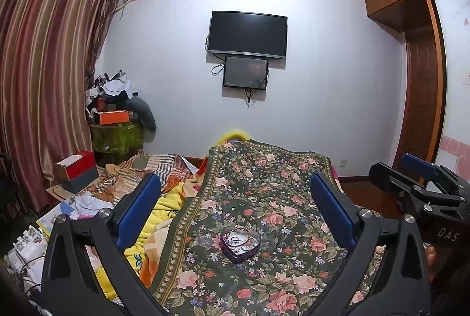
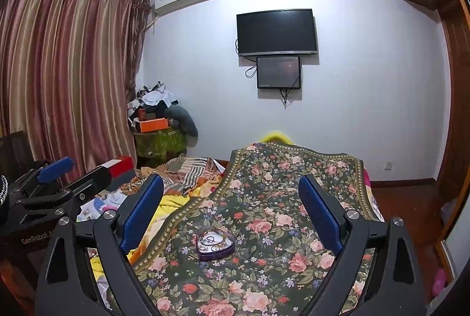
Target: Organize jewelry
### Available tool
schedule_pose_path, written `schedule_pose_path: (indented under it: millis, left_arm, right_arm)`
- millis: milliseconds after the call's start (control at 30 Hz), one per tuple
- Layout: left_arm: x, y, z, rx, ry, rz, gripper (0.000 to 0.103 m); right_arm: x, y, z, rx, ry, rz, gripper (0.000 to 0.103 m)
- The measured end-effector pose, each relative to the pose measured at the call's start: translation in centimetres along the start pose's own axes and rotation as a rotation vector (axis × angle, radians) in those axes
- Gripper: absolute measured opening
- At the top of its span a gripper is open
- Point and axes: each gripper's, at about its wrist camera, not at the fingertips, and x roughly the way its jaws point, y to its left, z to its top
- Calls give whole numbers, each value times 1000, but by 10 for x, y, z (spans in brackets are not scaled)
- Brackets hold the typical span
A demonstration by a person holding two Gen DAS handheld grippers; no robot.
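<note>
- A small purple heart-shaped metal tin (image 1: 240,245) sits open on a dark green cloth printed with pink roses (image 1: 264,198); this tin serves as the landmark.
- Inside the tin, on its pale floor, lie thin cords and chains of jewelry (image 1: 239,239), tangled together; a reddish strand crosses the tin's far rim. The single pieces are too small to tell apart.
- The left gripper (image 1: 235,210), black-framed with blue pads on its two fingers, hovers above and behind the tin, its jaws spread wide apart, one finger on each side of the tin and neither touching it.
- The right gripper (image 2: 230,210), of the same black and blue build, also hangs over the tin with its fingers wide apart and nothing between them.
- In the left wrist view the right gripper shows well to the right of the tin, with part of a hand (image 1: 434,257) behind its body.
- To the left of the tin, off the floral cloth, a yellow blanket (image 1: 164,213) and a striped patchwork fabric (image 1: 152,166) lie rumpled.
- Far beyond the tin, a black flat television (image 1: 247,34) hangs on the pale wall with a smaller dark screen (image 1: 245,72) just below it.
- Far left of the tin hang striped reddish curtains (image 1: 44,66).
</note>
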Motion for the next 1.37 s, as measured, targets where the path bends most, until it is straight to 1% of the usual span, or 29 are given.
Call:
schedule_pose_path:
  millis: [333, 1367]
  left_arm:
    - [4, 0, 0, -7, 19, -11, 102]
    - [3, -8, 0, 18, 30, -31, 102]
  right_arm:
    - [1, 0, 1, 2, 2, 1, 92]
    - [4, -5, -3, 9, 13, -7, 92]
